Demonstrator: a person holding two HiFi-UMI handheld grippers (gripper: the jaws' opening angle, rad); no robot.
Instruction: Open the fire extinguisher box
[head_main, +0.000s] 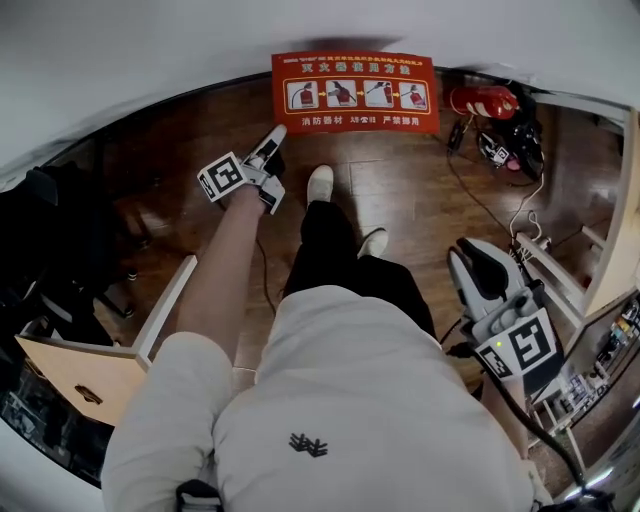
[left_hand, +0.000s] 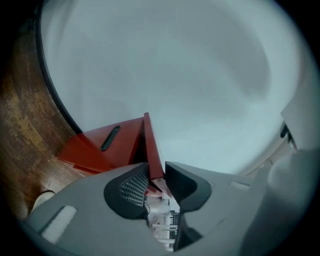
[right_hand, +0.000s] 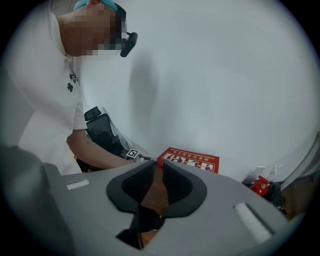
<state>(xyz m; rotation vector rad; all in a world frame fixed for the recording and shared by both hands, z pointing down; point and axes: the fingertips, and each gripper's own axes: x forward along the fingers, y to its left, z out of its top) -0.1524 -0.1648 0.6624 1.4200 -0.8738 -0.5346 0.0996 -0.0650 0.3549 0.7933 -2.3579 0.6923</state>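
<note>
Here, the left gripper (head_main: 272, 140) is clamped on the lid of the fire extinguisher box (head_main: 355, 93)
The red box sits on the wooden floor (head_main: 400, 190) against the white wall (head_main: 150, 50). In the left gripper view the lid's thin edge (left_hand: 152, 150) runs up between the two jaws, which are closed on it with the ribbed pad (left_hand: 132, 185) against one face. The box's side carries a black handle slot (left_hand: 110, 138). A red fire extinguisher (head_main: 482, 101) lies just right of the box. The right gripper (head_main: 478, 262) is well away from the box, its jaws a little apart with only floor showing between them
</note>
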